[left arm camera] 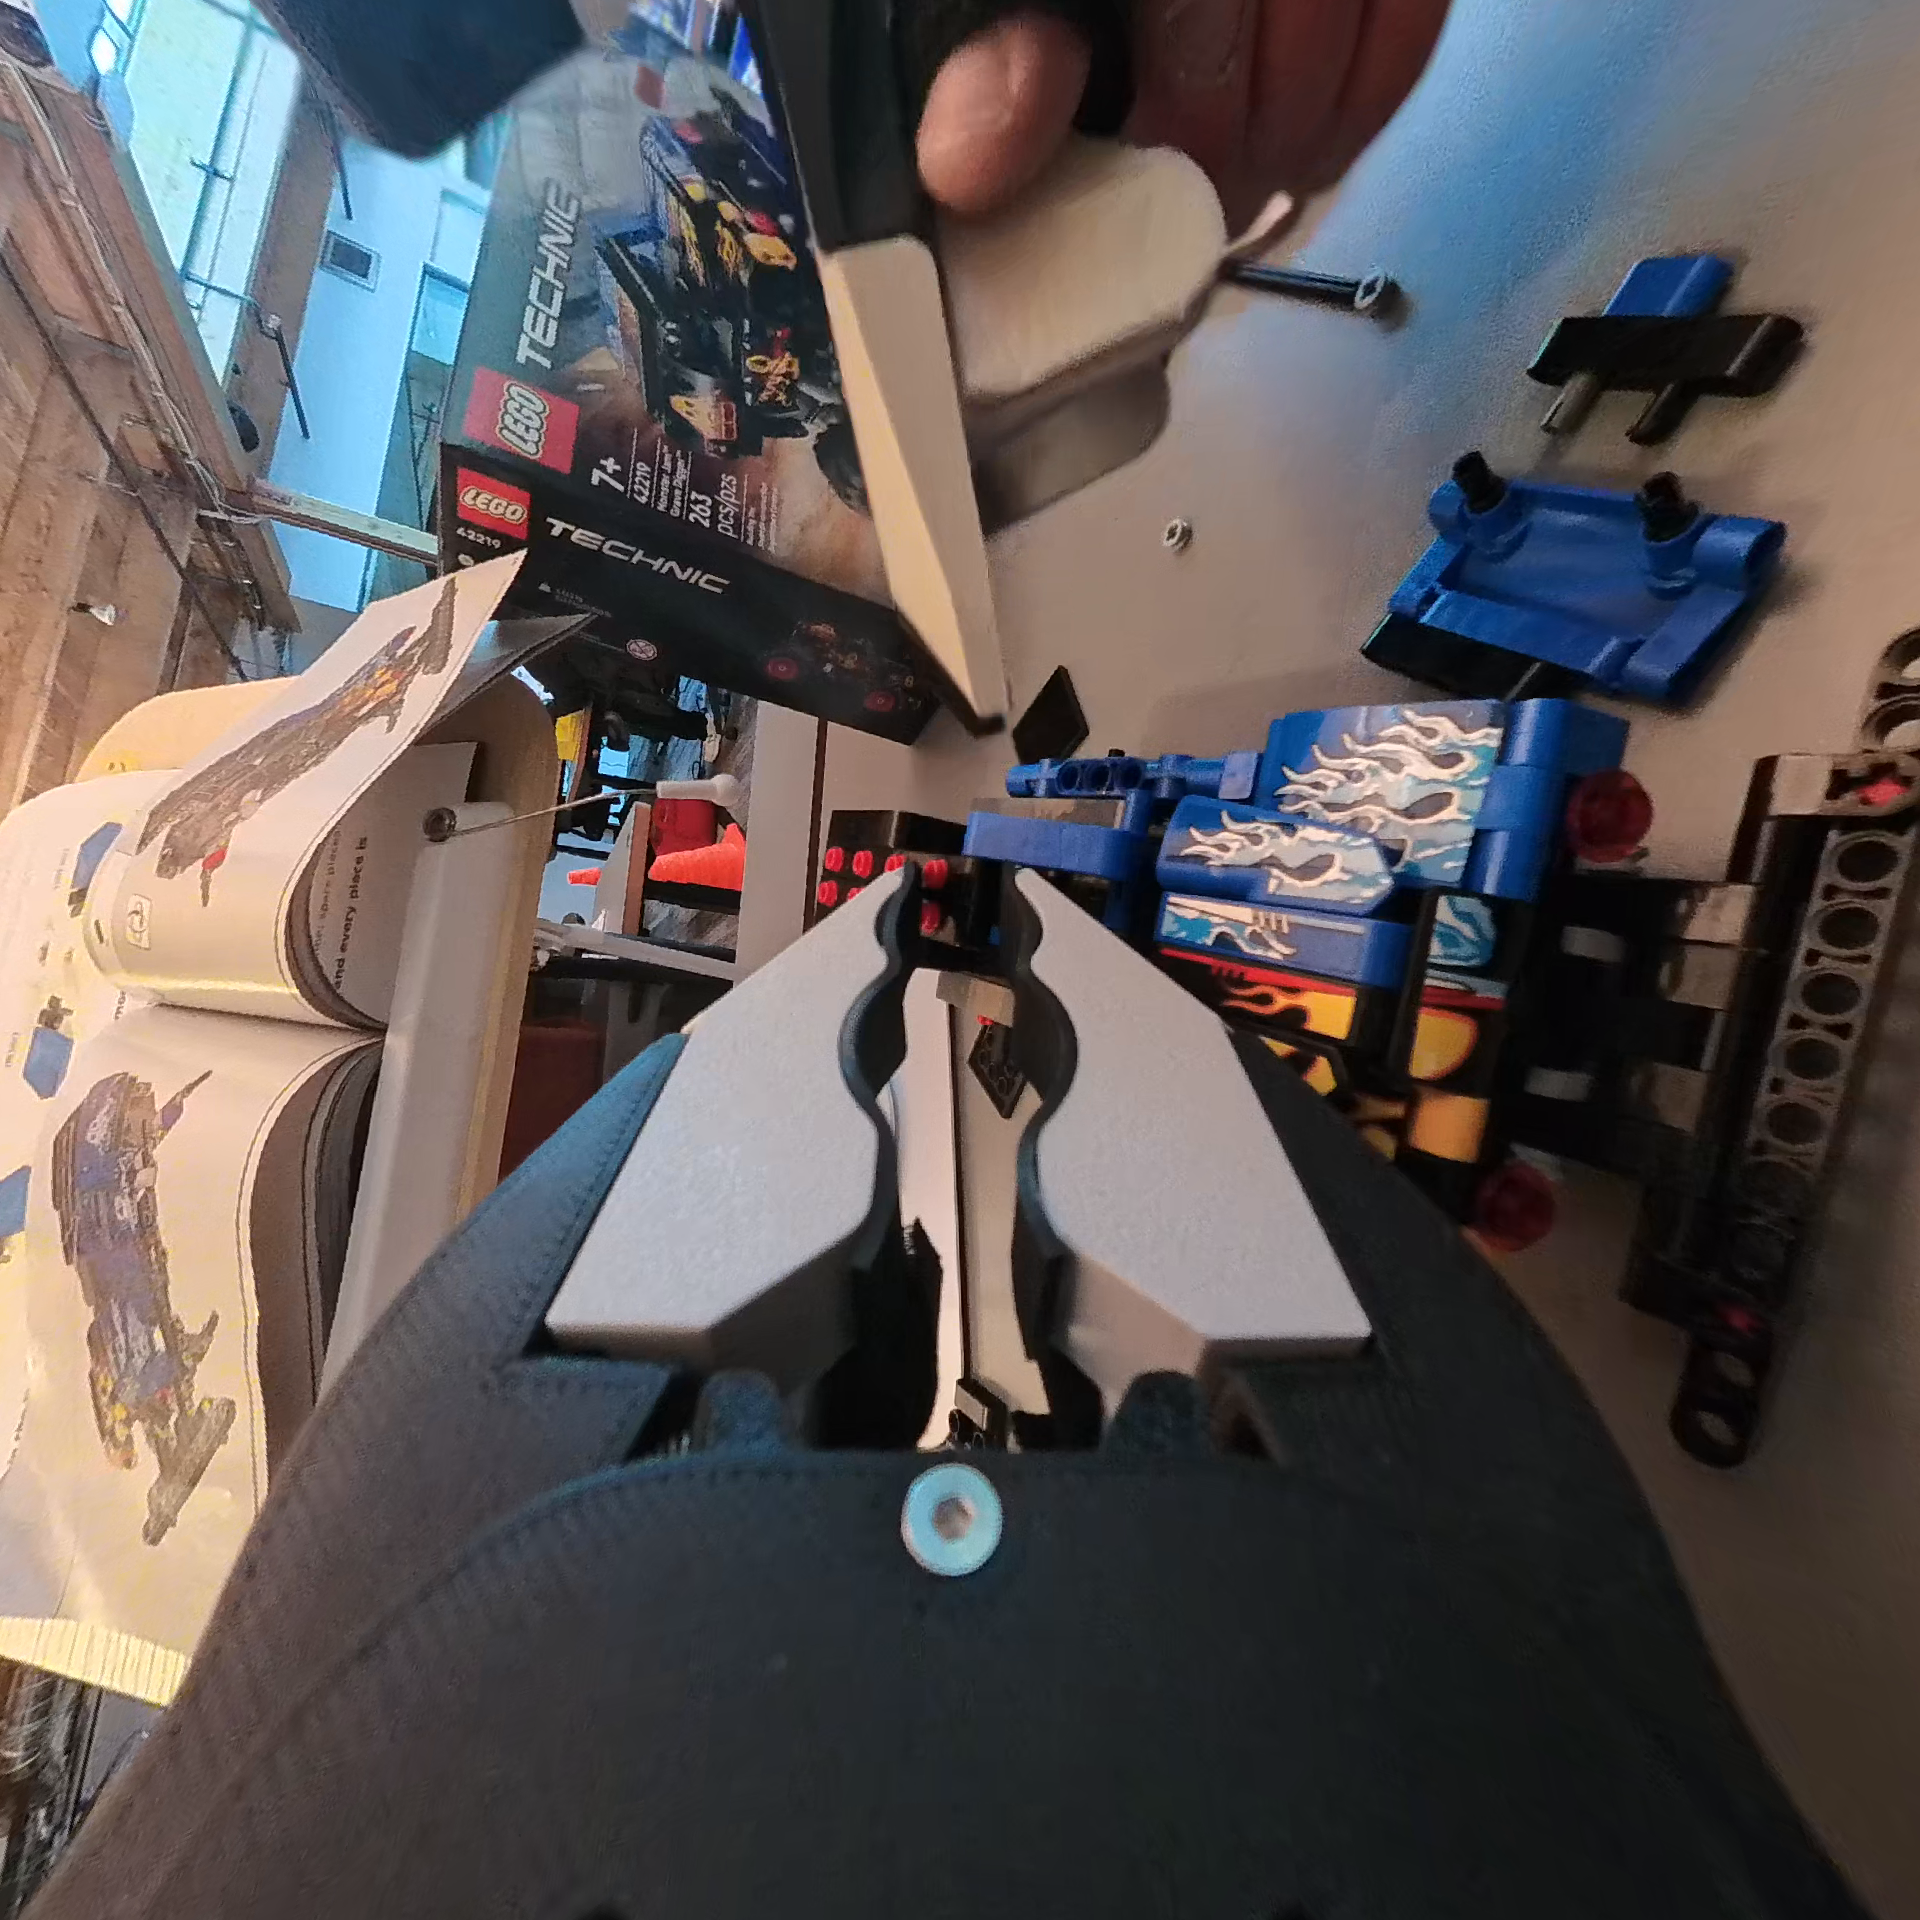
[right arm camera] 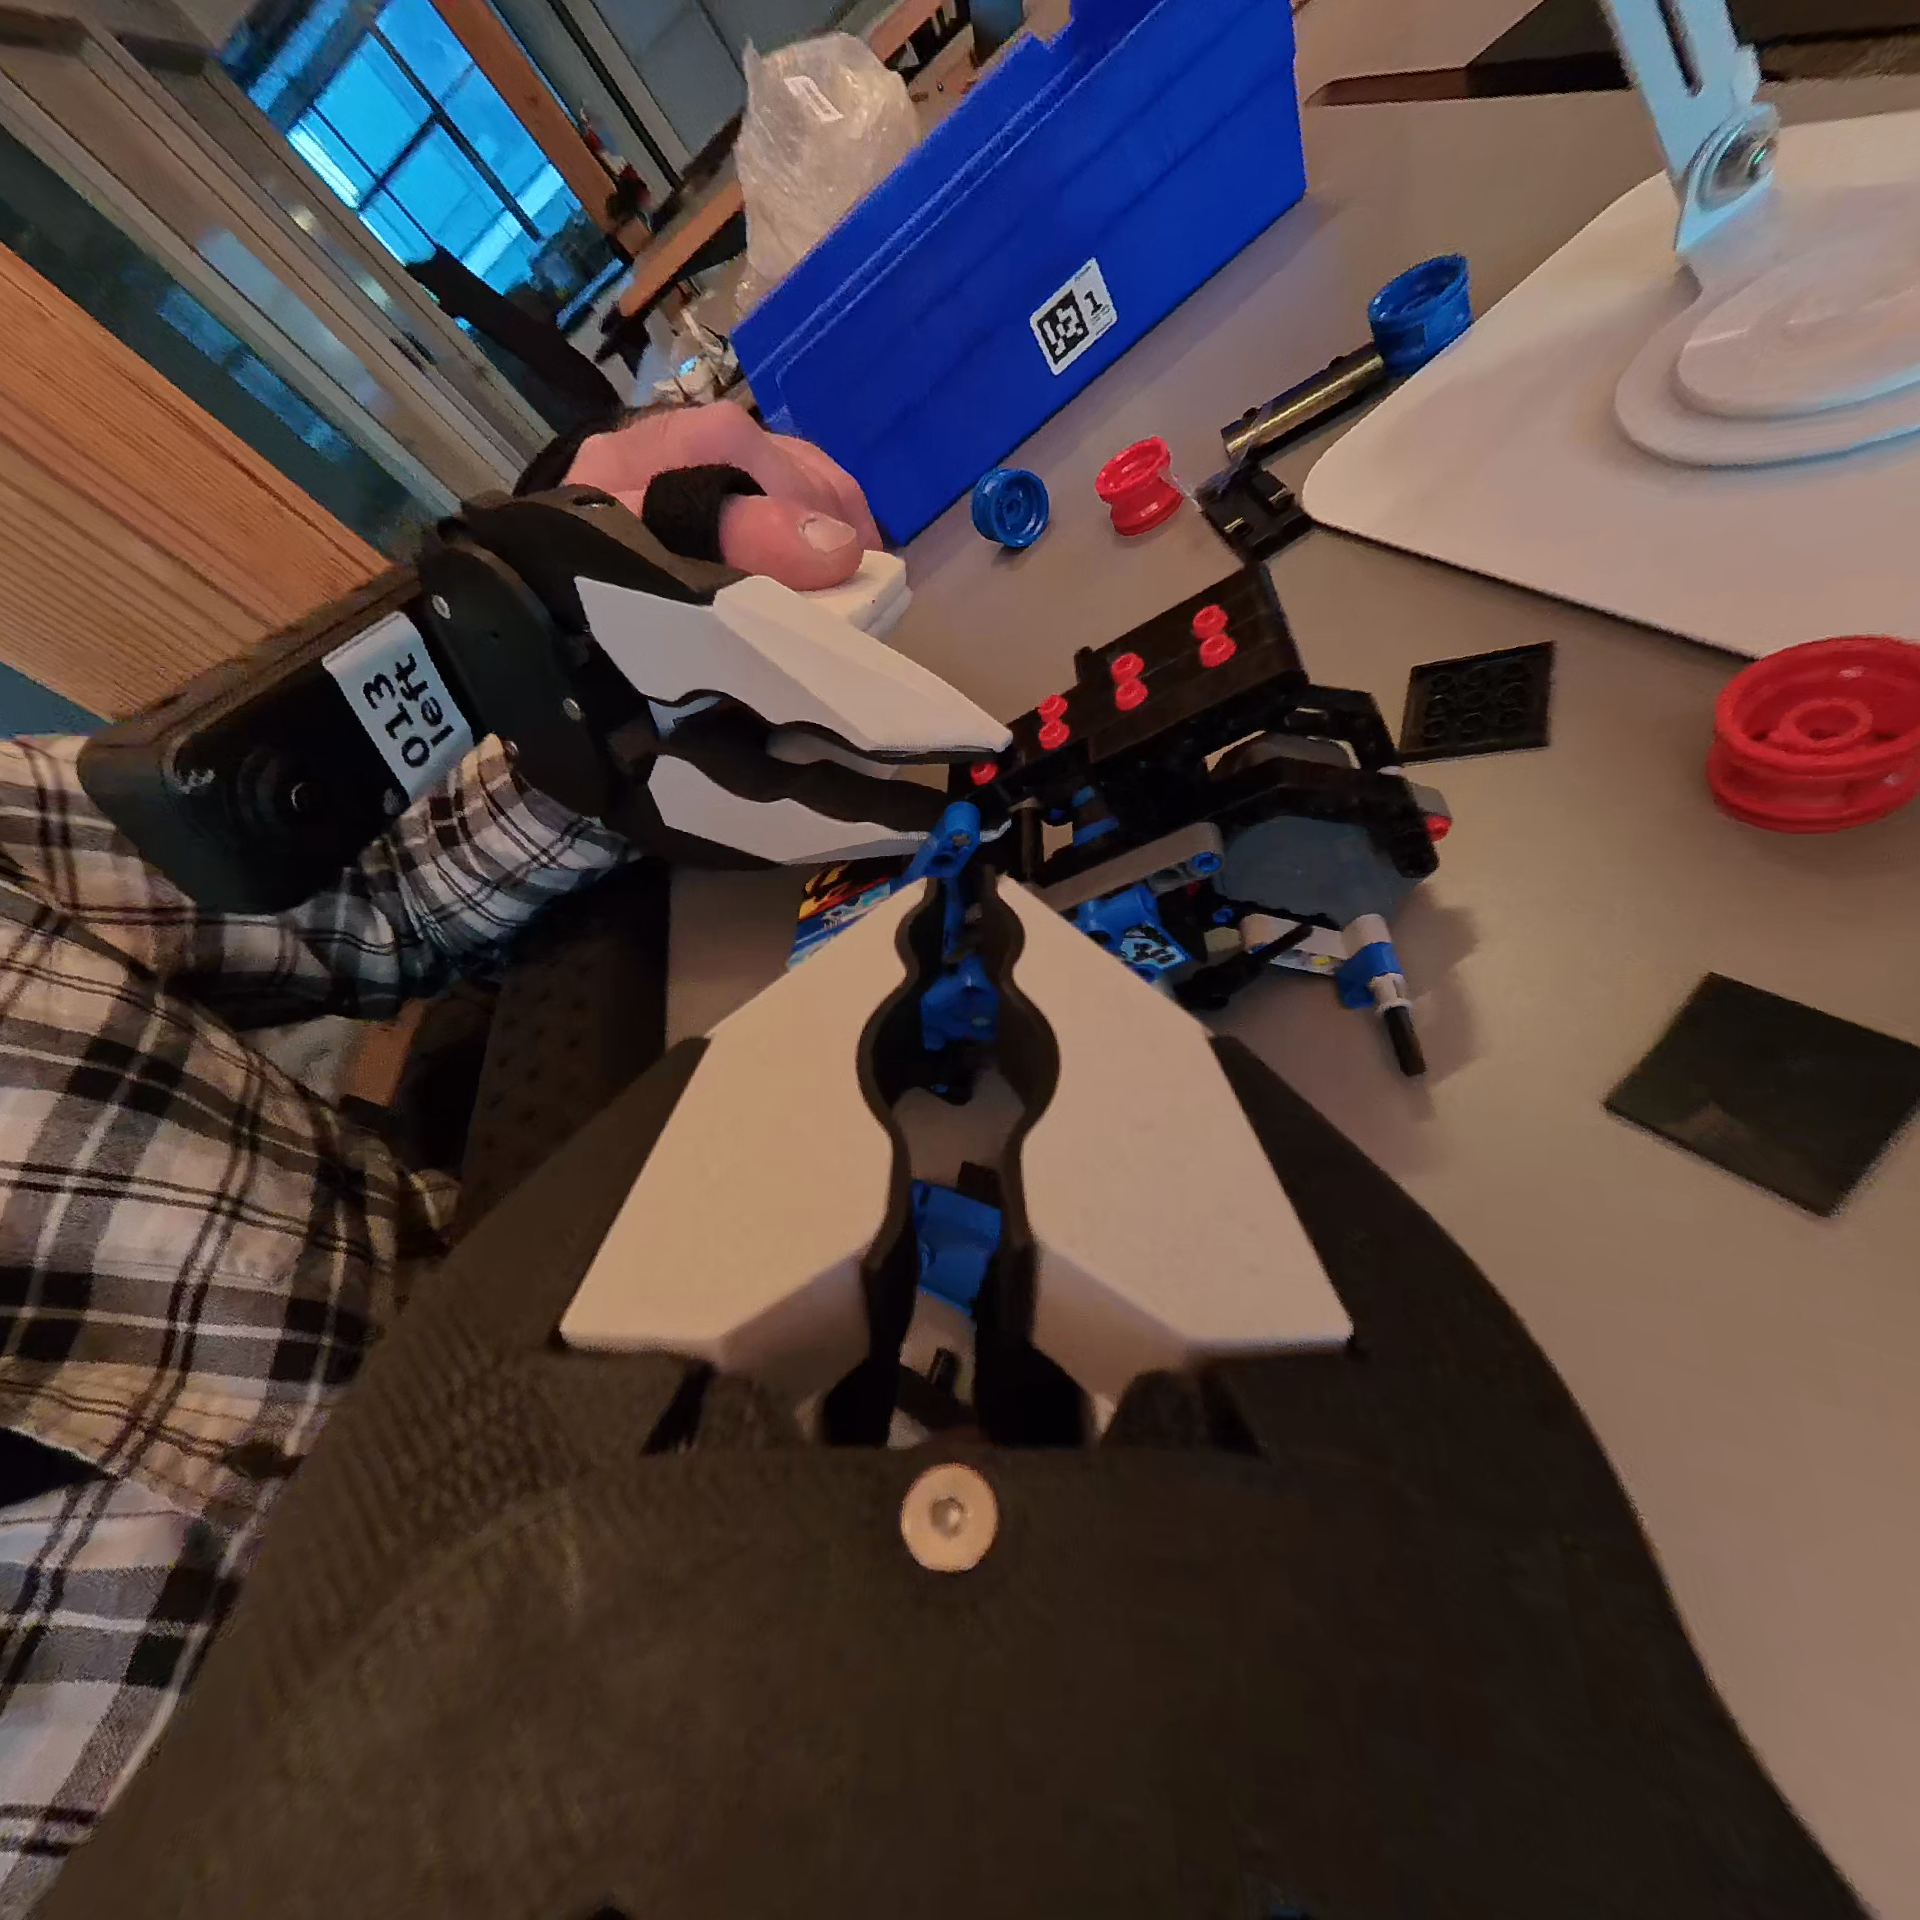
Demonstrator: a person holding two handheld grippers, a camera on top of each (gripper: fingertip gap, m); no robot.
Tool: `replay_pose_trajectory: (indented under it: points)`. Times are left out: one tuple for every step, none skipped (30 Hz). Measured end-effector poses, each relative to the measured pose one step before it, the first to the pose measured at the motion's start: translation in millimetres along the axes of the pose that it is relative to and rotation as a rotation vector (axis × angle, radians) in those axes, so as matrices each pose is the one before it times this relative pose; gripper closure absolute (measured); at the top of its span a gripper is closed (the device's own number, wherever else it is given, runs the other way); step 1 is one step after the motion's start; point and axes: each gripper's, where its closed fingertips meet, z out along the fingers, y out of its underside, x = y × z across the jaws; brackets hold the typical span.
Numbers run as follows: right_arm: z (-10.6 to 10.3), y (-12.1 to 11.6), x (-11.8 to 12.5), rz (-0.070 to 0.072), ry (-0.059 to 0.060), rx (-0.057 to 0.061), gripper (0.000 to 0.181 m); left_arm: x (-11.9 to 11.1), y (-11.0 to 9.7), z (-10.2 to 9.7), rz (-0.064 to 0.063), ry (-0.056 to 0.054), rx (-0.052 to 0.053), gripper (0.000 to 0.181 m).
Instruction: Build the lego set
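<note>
The half-built Lego model (left arm camera: 1351,831) lies on the grey table, with blue flame-sticker panels and a black frame carrying red pins (right arm camera: 1127,670). My left gripper (left arm camera: 961,883) is shut on the black frame end of the model; it also shows in the right wrist view (right arm camera: 935,774). My right gripper (right arm camera: 961,899) is shut on a blue beam part (right arm camera: 961,997) at the model's near end. In the left wrist view one of its fingers (left arm camera: 914,468) comes down from above to the model's blue beam (left arm camera: 1081,774).
The Lego box (left arm camera: 644,416) and the open instruction booklet (left arm camera: 208,935) are at the left. Loose parts: a blue panel (left arm camera: 1579,582), a black axle (left arm camera: 1309,283), a red hub (right arm camera: 1818,732), smaller hubs (right arm camera: 1010,506), a black plate (right arm camera: 1481,691). A blue bin (right arm camera: 1039,239) stands behind. Left and right tips are no more than a few centimetres apart.
</note>
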Motion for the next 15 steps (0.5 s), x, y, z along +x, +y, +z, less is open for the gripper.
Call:
replay_pose_trajectory:
  points:
    - [-4.51,-0.46,-0.4,-0.0293,0.0216,-0.0142,0.175,-0.02,0.18,-0.48,0.0002,0.0009,0.0004,0.169]
    - [-5.32,0.74,-0.06,-0.0385,0.0287,-0.023,0.173,0.02,0.24,-0.37,-0.0003,0.0014,0.0004,0.168]
    - [-6.28,0.18,-0.27,-0.0412,0.0292,-0.0179,0.17,-0.16,0.36,-0.41,-0.0032,0.0015,0.0007,0.168]
    - [-6.99,-0.38,-1.87,-0.0396,0.0203,-0.0143,0.168,-0.16,0.23,-0.27,-0.0036,0.0015,0.0014,0.168]
    - [-7.17,0.35,-1.77,-0.0369,0.0202,-0.0155,0.166,0.04,0.14,-0.05,-0.0019,0.0017,0.002,0.168]
    - [-7.0,1.59,0.29,-0.028,0.0292,-0.0162,0.164,0.27,-0.2,0.02,-0.0006,0.0024,0.002,0.168]
    - [-6.26,3.84,2.11,-0.0229,0.036,-0.0205,0.162,0.28,-0.21,-0.06,-0.0004,0.0015,0.0019,0.168]
    - [-4.9,7.37,1.94,-0.0225,0.0331,-0.0328,0.16,-0.02,0.08,-0.2,0.0005,0.0007,0.0001,0.168]
    - [-3.76,9.44,0.82,-0.0211,0.0266,-0.0391,0.158,0.0,0.28,-0.24,-0.001,0.0013,-0.0003,0.168]
    - [-2.72,9.22,-0.28,-0.0151,0.0189,-0.0303,0.154,-0.13,0.45,-0.26,-0.0024,0.001,-0.0005,0.168]
    - [-1.4,9.81,-2.51,-0.008,0.0037,-0.0281,0.153,-0.11,0.37,-0.22,-0.0011,0.0008,-0.0003,0.168]
    - [0.11,10.71,-3.12,-0.0019,-0.0015,-0.032,0.152,-0.08,0.3,-0.04,-0.0003,0.0008,-0.0005,0.168]
    - [1.28,10.61,-1.8,0.0001,0.0061,-0.0296,0.15,0.02,0.09,-0.05,0.0009,0.0006,-0.0007,0.168]
    - [2.38,10.31,-1.54,-0.0008,0.0071,-0.0288,0.149,0.07,-0.2,0.01,0.0016,0.0005,-0.0006,0.168]
    - [2.8,9.78,-1.78,-0.0024,0.0053,-0.0301,0.148,0.1,-0.31,0.16,0.0019,0.0,-0.0013,0.168]
